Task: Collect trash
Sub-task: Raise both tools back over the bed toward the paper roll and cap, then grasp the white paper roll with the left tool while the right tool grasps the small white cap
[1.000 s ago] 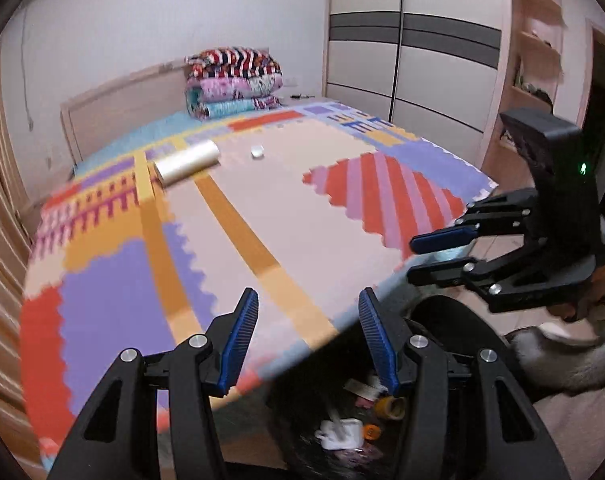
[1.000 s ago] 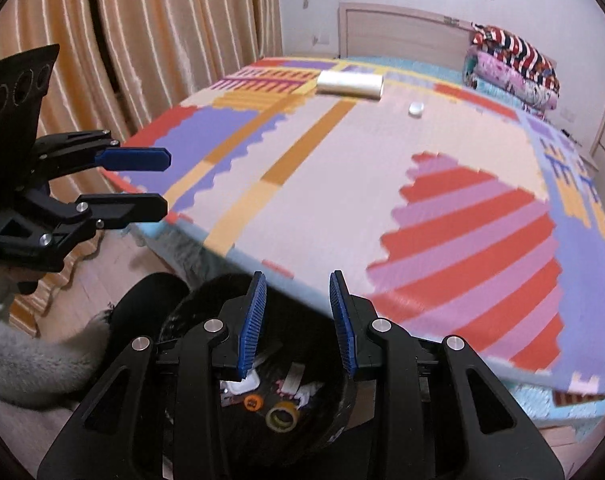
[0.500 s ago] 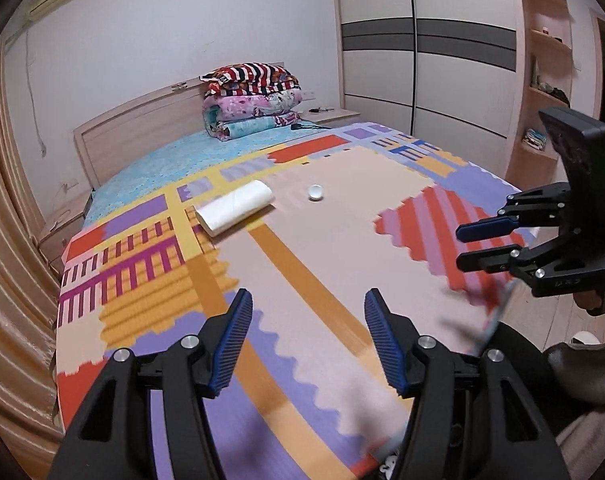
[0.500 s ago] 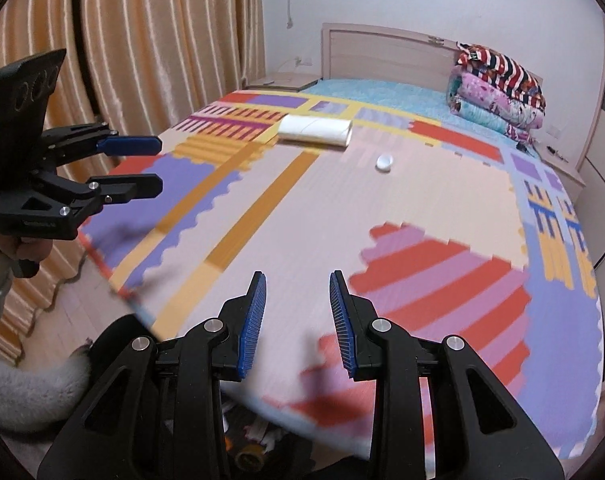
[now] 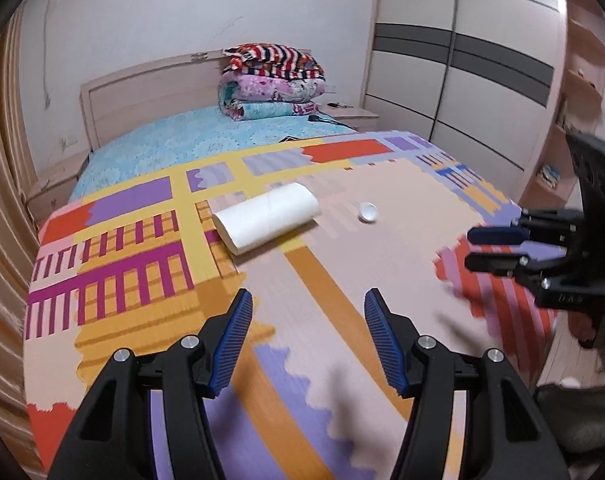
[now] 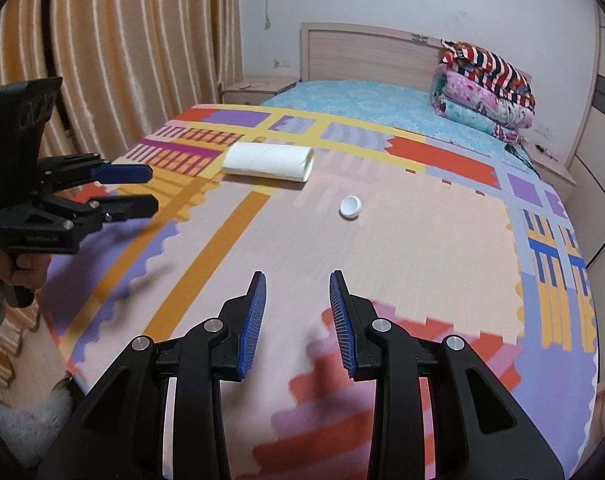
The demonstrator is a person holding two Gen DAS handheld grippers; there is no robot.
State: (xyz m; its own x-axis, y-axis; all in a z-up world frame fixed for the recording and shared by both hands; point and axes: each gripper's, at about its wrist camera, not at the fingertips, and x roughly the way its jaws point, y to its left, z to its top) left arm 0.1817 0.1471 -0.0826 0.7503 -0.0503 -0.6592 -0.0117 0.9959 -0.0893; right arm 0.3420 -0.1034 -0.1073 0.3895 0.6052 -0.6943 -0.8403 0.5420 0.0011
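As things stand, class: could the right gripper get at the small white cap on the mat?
Probably yes. The right gripper is open and empty, the white cap lies straight ahead, and only bare mat lies between them.

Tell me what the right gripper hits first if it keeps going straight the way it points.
Probably the small white cap: it lies almost dead ahead of the open right gripper, nothing between them but the patterned mat. The paper roll lies left of that line.
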